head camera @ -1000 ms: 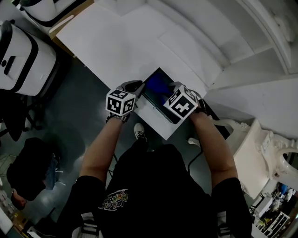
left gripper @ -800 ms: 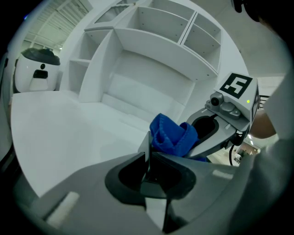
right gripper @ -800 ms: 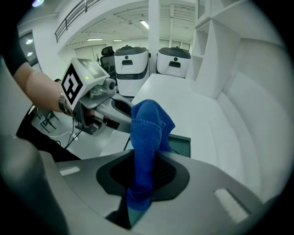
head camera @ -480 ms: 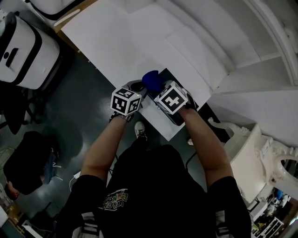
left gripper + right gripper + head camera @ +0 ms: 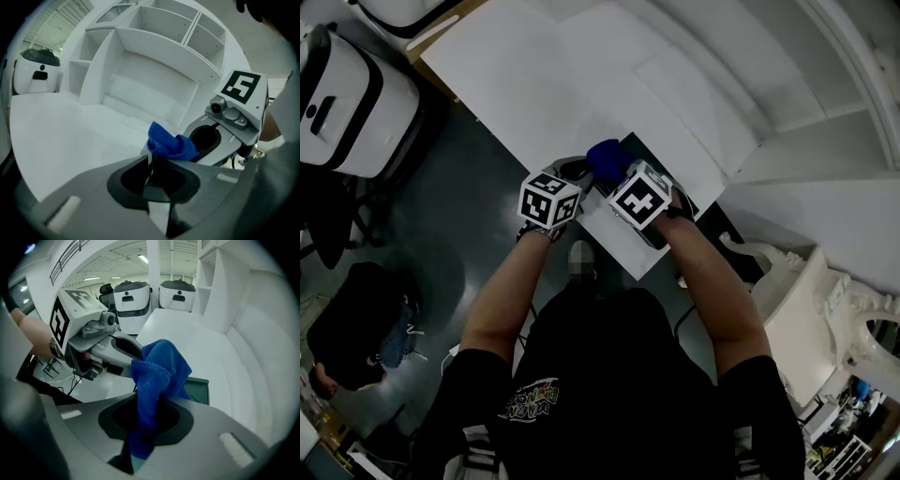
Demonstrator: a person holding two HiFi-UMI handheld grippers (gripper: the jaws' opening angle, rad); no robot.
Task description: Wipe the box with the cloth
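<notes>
Since a second before, the right gripper [image 5: 149, 411] had swung in toward the left gripper [image 5: 150, 164], and the deep blue terry cloth [image 5: 159, 366], which had lain spread flat then, now stood gathered up in a bunch. The right claw was clamped on that cloth: a thick fold rose out of the jaws and flopped over itself in soft, nubby lobes, while a narrower tail hung back between the jaws toward the camera. Its pile looked fine and looped, evenly coloured, with a stitched edge showing at the top of the fold. Behind it lay the dark green flat box [image 5: 200, 390], with a paler rim along its near side, sitting at the near corner of the white table [image 5: 534, 84] and largely covered by the right gripper in the head view. Whether the cloth touched the box could not be told. The left claw was drawn together on a thin dark edge, seemingly the box's rim, with the cloth just beyond its tips. The two grippers stood just beside each other, angled inward.
</notes>
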